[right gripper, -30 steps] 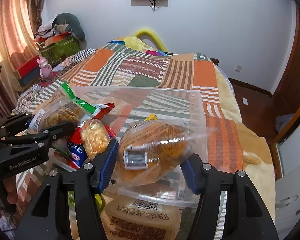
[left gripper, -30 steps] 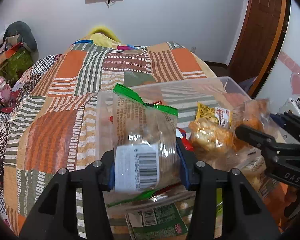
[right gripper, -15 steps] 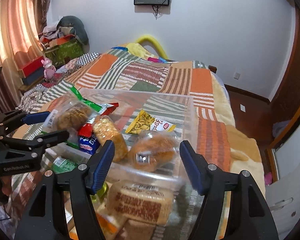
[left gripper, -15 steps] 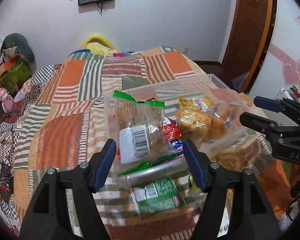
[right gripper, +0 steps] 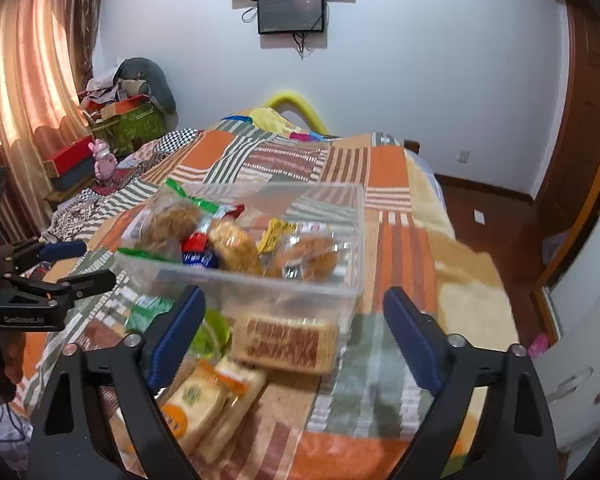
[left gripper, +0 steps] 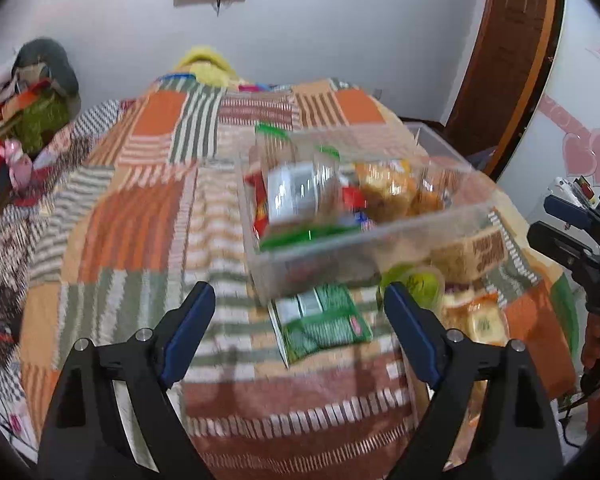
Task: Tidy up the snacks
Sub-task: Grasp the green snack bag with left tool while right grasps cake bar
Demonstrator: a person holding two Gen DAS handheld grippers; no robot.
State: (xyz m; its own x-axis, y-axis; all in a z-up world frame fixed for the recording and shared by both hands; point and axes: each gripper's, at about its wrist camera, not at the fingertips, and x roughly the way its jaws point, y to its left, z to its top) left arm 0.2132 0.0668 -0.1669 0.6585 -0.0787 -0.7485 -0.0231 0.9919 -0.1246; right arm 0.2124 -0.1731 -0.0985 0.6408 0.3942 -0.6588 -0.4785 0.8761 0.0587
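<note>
1. Left gripper [left gripper: 298,308] spread wide, grasping nothing, above the patchwork orange-striped bedspread [left gripper: 140,216].
2. Right gripper [right gripper: 294,312] also released, empty, jaws wide apart.
3. Clear plastic rectangular bin [right gripper: 260,280] sits on the bedspread, holding several snack packets incl. a green-topped clear bag with barcode label [left gripper: 296,192].
4. Outside the bin, near side: green foil packet [left gripper: 324,320], brown-printed bread loaf pack [right gripper: 286,342], orange-yellow cracker packs [right gripper: 204,400].

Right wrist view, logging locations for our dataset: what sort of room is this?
Most likely a home bedroom: a bed under a patchwork quilt, a wall-mounted screen, and curtains on the left.
</note>
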